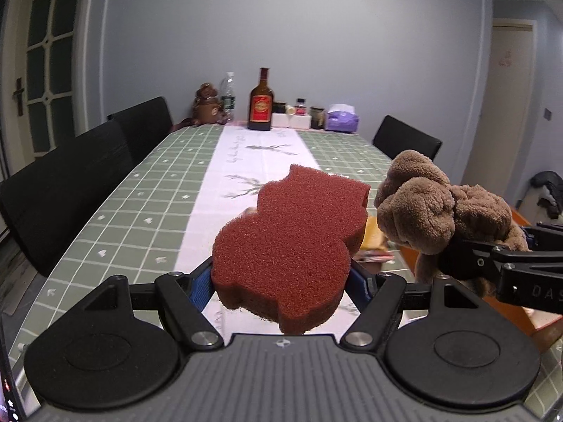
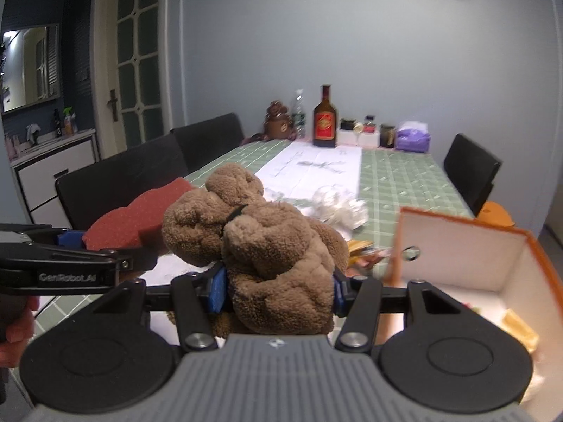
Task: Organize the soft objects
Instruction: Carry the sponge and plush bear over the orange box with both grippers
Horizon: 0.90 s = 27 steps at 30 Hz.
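Observation:
My left gripper (image 1: 281, 285) is shut on a dark red sponge (image 1: 288, 242) with a wavy outline and holds it above the table. My right gripper (image 2: 276, 290) is shut on a brown plush toy (image 2: 267, 242), also held above the table. In the left wrist view the plush toy (image 1: 425, 207) hangs just right of the sponge, with the right gripper (image 1: 492, 263) behind it. In the right wrist view the sponge (image 2: 137, 221) and left gripper (image 2: 77, 256) sit to the left. An open orange box (image 2: 468, 256) with a white inside stands to the right of the plush.
A long table with a green checked cloth (image 1: 133, 204) and white runner (image 1: 246, 154) stretches ahead. A bottle (image 1: 260, 103), jars and a purple tissue pack (image 1: 342, 117) stand at the far end. Black chairs (image 1: 63, 190) line both sides. Crumpled clear plastic (image 2: 337, 204) lies mid-table.

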Tool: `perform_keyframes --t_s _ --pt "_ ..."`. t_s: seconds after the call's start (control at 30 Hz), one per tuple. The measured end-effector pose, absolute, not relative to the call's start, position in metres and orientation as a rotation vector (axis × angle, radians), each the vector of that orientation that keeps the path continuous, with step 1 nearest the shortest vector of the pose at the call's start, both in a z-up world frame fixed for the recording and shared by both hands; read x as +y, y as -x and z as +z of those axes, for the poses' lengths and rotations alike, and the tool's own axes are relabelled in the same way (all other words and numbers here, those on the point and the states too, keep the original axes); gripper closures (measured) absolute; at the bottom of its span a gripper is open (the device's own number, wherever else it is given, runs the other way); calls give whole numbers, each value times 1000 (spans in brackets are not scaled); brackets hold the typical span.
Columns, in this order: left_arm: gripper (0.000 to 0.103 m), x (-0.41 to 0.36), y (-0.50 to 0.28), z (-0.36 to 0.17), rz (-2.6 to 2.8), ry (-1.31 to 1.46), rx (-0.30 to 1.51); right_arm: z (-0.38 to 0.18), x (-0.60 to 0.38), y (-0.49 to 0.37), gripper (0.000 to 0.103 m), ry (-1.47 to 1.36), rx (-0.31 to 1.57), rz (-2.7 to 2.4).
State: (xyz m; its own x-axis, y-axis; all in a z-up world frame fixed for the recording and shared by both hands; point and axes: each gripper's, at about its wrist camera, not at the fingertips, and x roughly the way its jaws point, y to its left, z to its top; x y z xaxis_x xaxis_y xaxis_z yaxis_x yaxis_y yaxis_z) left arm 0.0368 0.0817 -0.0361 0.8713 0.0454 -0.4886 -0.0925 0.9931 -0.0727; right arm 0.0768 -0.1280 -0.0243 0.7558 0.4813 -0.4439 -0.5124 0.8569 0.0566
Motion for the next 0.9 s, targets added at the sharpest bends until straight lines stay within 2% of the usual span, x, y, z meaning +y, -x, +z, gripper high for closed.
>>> perform_keyframes --t_s 0.33,0.53,0.9 --pt "18 22 -56 -12 -109 63 470 1 -200 -84 49 108 410 389" --pt "18 -19 -93 -3 -208 15 506 9 -249 -114 49 114 466 297" --pt "18 -121 -153 -29 -186 -338 617 -21 -283 -172 49 329 623 166"
